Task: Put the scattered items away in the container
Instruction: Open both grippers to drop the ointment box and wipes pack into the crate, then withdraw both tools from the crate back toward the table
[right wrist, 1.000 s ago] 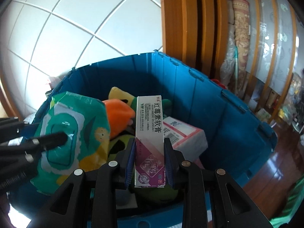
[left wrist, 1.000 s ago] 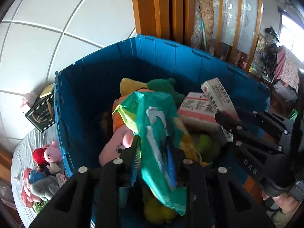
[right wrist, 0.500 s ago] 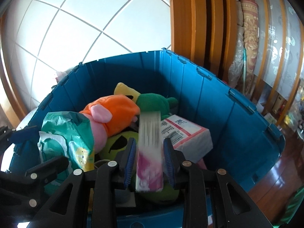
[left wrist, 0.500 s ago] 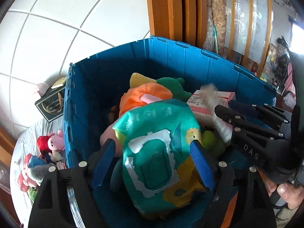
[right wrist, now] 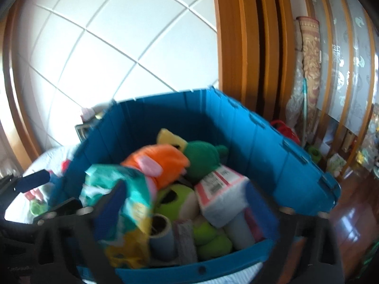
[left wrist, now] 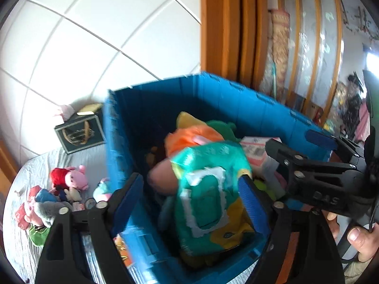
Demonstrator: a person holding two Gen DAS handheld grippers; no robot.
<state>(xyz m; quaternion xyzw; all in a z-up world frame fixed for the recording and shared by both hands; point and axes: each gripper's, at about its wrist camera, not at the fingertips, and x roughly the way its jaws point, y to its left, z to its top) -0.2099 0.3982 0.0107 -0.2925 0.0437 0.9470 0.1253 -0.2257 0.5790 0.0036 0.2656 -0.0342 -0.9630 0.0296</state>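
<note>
Overhead, both wrist views look down into the blue container (right wrist: 260, 142), which stands on a grey-white cloth surface (left wrist: 21, 255) against a white tiled wall (left wrist: 94, 35). Orange wooden door frames (right wrist: 239, 47) and patterned glass panels (right wrist: 350, 54) rise behind it; dark polished wood floor (right wrist: 350, 224) shows at lower right of the right wrist view.

Left gripper (left wrist: 189, 197): jaws have just been opening and now stand wide apart. The green wipes pack (left wrist: 208, 196) lies between them inside the container, with no pad pressing on it (frame is blurred, so light contact at the edges cannot be ruled out).

Right gripper (right wrist: 187, 203): jaws have just been opening, now spread fully, nothing clamped. Below it a pink-and-white box (right wrist: 218, 189) lies among the contents.

Also in the container: orange plush (right wrist: 161, 163), green plush (right wrist: 201, 161), grey tube (right wrist: 161, 239).

Outside the container, on the cloth to its left: a red-and-pink pig plush (left wrist: 68, 177), further soft toys (left wrist: 40, 206) in a loose cluster, and a dark framed box (left wrist: 79, 135) propped against the wall. A person's hand (left wrist: 357, 239) shows at the right edge of the left view, on the other gripper's handle.
</note>
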